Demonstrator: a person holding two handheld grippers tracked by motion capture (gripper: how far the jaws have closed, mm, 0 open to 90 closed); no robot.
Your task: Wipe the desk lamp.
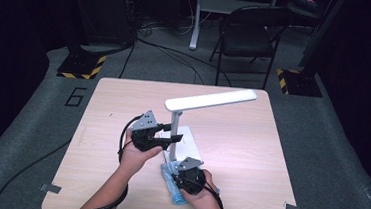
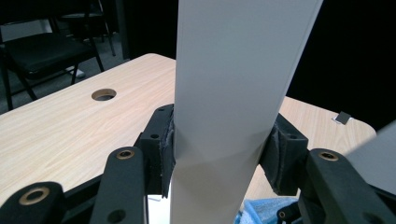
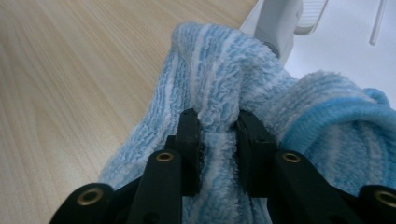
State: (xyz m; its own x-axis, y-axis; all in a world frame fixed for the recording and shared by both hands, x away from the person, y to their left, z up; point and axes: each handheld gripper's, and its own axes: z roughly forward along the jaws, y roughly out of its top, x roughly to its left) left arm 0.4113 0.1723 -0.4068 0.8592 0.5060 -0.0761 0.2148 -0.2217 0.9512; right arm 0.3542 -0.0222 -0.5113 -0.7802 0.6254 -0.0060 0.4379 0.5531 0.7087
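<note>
Standing upright at mid-bench, the white desk lamp has its post vertical and its long head angled toward the far right. Left claw clamps that post. Right claw pinches the blue towel bunched beside the lamp's base.

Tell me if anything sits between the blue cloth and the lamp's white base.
Nothing visible does. The blue cloth, pinched by the right gripper, lies right at the lamp base, while the left gripper clamps the lamp post.
</note>
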